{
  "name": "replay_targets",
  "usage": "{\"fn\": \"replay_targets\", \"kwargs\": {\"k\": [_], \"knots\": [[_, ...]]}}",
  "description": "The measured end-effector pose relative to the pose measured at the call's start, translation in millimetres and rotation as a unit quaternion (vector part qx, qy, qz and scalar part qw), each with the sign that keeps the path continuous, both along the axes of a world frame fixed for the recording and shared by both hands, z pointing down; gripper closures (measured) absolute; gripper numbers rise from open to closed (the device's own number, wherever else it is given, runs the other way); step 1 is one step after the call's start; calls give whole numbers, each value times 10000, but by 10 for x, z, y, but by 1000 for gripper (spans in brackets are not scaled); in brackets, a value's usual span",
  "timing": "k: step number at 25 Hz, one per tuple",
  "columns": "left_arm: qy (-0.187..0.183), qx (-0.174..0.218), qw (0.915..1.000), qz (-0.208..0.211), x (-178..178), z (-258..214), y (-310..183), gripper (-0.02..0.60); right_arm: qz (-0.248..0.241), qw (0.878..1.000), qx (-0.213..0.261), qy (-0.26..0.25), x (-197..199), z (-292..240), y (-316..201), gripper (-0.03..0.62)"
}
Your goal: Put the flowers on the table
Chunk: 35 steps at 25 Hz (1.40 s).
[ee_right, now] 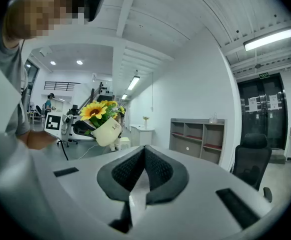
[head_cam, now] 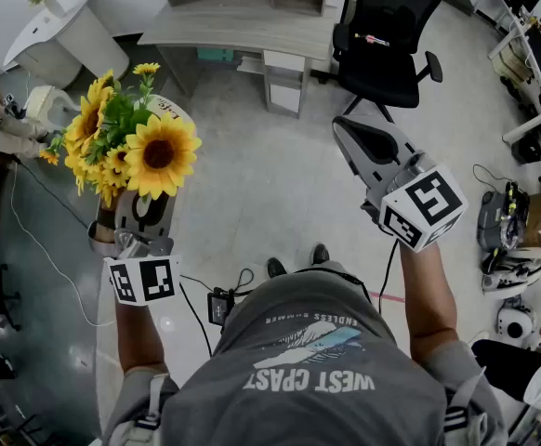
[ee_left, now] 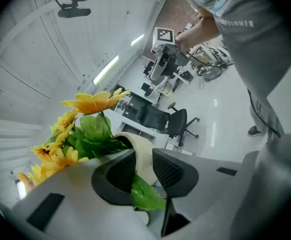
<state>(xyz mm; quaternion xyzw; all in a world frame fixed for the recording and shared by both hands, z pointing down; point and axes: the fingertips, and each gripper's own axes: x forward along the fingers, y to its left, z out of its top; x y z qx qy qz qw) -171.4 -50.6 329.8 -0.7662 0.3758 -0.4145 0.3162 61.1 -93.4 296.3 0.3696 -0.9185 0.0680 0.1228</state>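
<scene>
Clamping cream pot point(ee_left: 141, 151) rim, left tongs point(ee_left: 144, 165) hold flowers point(head_cam: 140, 147); right tongs point(ee_right: 143, 168) closed, empty, well apart.

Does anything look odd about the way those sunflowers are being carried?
Yes. The sunflower pot leans sideways in the air, held only by its rim in the left gripper. A green leaf also sits between the jaws alongside the rim.

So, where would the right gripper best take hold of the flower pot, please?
Probably the pot's rim, one jaw inside and one outside, as the left gripper holds it. Come from the bare side opposite that gripper: the wall is smooth and rounded, and the sunflowers crowd the opening.
</scene>
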Motion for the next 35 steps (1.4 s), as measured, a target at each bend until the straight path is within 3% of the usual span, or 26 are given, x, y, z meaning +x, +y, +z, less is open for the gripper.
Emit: {"fn": "replay_targets", "kwargs": {"k": [22, 29, 35], "knots": [[24, 43, 10000, 82, -10, -5, -8, 463, 108, 9997, -74, -228, 52, -43, 39, 563], [-48, 80, 9999, -120, -18, 24, -27, 463, 27, 9994, -60, -353, 118, 61, -107, 563], [-143, -296, 9994, -77, -84, 42, 17, 463, 109, 9981, -417, -433, 96, 162, -27, 563]]}}
